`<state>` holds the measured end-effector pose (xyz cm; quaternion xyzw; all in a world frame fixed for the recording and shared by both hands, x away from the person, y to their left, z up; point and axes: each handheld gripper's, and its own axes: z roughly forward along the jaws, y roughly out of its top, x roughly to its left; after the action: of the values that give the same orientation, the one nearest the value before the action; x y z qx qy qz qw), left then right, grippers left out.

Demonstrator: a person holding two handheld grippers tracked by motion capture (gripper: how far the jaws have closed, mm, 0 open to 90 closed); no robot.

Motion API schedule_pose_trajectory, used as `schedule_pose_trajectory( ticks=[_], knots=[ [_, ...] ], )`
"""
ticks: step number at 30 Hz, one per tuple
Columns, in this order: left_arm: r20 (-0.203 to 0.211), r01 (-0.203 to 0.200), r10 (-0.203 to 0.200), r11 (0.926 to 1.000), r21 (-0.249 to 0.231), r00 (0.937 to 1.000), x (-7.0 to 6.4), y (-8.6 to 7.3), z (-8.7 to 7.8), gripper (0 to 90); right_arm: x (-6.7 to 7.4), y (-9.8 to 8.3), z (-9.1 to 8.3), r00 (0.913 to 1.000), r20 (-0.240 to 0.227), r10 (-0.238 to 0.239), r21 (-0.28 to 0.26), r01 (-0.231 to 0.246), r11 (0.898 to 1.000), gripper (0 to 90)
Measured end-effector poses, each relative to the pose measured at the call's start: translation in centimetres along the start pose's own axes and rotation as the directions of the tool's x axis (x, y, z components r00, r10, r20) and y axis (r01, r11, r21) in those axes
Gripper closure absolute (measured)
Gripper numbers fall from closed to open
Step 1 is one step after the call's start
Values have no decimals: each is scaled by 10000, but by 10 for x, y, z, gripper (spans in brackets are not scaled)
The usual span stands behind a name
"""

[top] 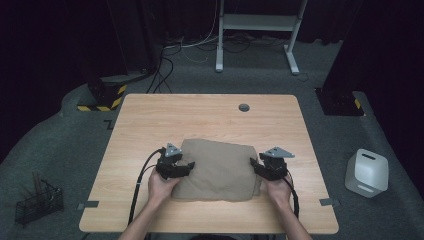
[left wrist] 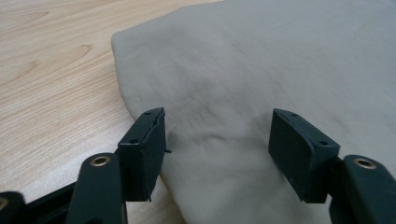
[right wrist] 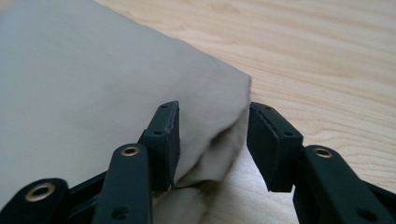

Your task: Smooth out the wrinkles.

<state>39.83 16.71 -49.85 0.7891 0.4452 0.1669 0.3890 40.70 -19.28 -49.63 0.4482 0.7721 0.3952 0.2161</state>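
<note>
A folded beige cloth (top: 218,169) lies flat on the wooden surface (top: 150,120), near the person's edge. The left hand-held gripper (left wrist: 217,140) hovers over the cloth's left edge with jaws apart, gripping nothing. The right hand-held gripper (right wrist: 212,140) straddles the right folded edge, jaws apart and not pressing.

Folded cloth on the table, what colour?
Plain beige-tan, no pattern: folded cloth. Clearest in the high view.
</note>
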Motion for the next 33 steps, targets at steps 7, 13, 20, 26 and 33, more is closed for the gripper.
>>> schedule_pose_trajectory(
  ticks=[7,13,20,26,33],
  knots=[
    [240,-399,403,9991,-164,9989,-15,-9,-11,340,18,-3,-26,9973,-710,-203,-683,155,9975,519],
    [342,-235,236,9997,-15,9991,-17,-23,-11,338,33,-22,-34,9935,-961,-606,-351,575,9977,451],
    [254,-132,127,9997,201,9996,-18,-31,-3,338,36,-42,-22,9927,-905,-802,481,848,9952,386],
    [137,4,-7,9998,196,9999,-17,-27,3,341,32,-40,-14,9935,-861,-744,503,789,9956,387],
    [-21,255,-255,9996,106,9997,-11,-20,14,341,26,-33,-3,9968,-610,-512,458,541,9975,400]
  ],
)
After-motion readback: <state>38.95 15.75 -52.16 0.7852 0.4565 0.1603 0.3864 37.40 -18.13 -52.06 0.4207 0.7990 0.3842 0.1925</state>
